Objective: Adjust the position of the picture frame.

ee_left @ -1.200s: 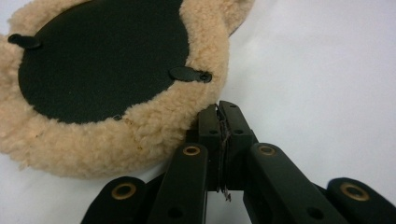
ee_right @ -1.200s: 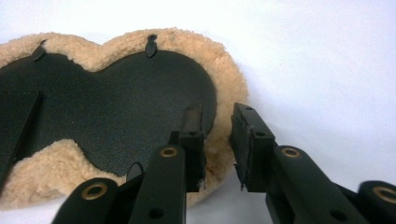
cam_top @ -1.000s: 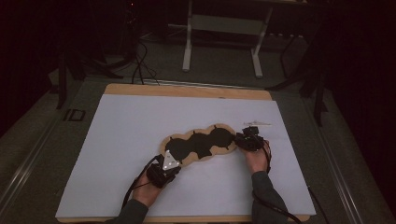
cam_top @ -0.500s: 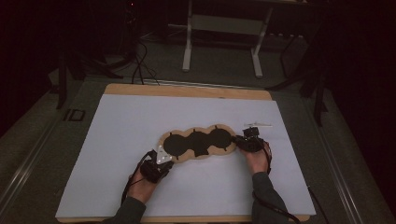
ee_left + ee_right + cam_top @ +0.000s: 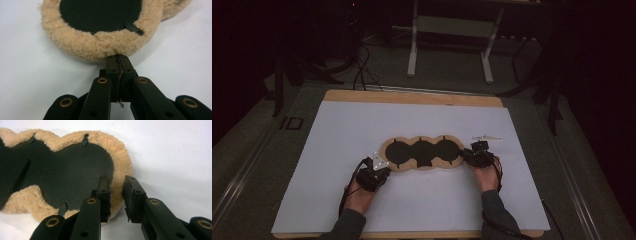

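A three-lobed tan fleece pad (image 5: 422, 152) with a black centre lies flat on the white sheet (image 5: 362, 125). My left gripper (image 5: 381, 162) is at its left end. In the left gripper view the jaws (image 5: 117, 58) are shut, pinching the fleece rim (image 5: 100, 47), with fibres caught between them. My right gripper (image 5: 467, 156) is at the pad's right end. In the right gripper view its jaws (image 5: 117, 182) straddle the fleece rim (image 5: 120, 162), one on the black centre and one outside the edge. They have just been closing, with the rim between them.
The sheet covers a wooden board (image 5: 412, 97). A small pale object (image 5: 487, 136) lies just beyond the right gripper. A metal stand (image 5: 452, 45) and cables (image 5: 359, 70) are on the dark floor behind the table.
The pad's left end has swung away from the person with my left gripper, so the pad now lies level across the sheet. The right gripper has stayed in place.
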A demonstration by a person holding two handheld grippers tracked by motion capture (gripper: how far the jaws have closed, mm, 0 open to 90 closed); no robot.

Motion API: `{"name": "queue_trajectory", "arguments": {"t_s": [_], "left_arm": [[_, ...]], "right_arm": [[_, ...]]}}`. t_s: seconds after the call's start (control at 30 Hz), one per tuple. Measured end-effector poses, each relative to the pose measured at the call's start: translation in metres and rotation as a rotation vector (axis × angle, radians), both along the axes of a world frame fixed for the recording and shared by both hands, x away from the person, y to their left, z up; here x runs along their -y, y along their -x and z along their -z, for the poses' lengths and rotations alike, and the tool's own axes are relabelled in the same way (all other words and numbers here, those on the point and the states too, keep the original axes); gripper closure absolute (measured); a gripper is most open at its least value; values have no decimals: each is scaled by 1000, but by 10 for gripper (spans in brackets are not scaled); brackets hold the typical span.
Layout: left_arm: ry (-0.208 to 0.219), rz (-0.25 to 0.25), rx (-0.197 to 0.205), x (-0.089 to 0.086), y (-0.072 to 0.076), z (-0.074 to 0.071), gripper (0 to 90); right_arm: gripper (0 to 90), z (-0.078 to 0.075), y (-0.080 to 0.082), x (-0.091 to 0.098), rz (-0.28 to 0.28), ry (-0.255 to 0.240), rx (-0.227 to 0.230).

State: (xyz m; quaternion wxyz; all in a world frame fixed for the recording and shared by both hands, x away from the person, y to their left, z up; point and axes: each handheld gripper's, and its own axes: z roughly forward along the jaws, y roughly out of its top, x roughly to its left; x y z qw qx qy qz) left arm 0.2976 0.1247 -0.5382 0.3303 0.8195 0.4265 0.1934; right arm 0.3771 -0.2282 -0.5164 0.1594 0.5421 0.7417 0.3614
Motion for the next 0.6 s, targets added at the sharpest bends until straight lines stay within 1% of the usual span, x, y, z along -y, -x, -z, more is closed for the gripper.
{"name": "queue_trajectory", "arguments": {"t_s": [0.13,0.2,0.3,0.33,0.4,0.43,0.47,0.53,0.6], "left_arm": [[10,-21,-3,-5,-4,0,882],[4,-33,3,-6,-6,0,881],[3,-46,7,-7,-7,1,880],[5,-49,6,-8,-8,1,880],[12,-51,3,-8,-9,1,879],[11,-51,4,-8,-9,1,879],[11,-51,4,-8,-9,1,879],[3,-51,8,-7,-8,1,877],[5,-51,6,-8,-8,1,872]], "right_arm": [[751,0,4,-3,2,11,3],[749,-1,6,-4,-4,24,4],[749,-1,9,-4,-9,19,2],[756,-2,10,-4,-13,18,1],[812,-3,12,-3,-24,24,3],[831,-3,14,-3,-38,31,4],[831,-3,14,-3,-38,31,4],[830,-4,14,-1,-58,28,1],[827,-4,13,0,-62,26,-4]]}}
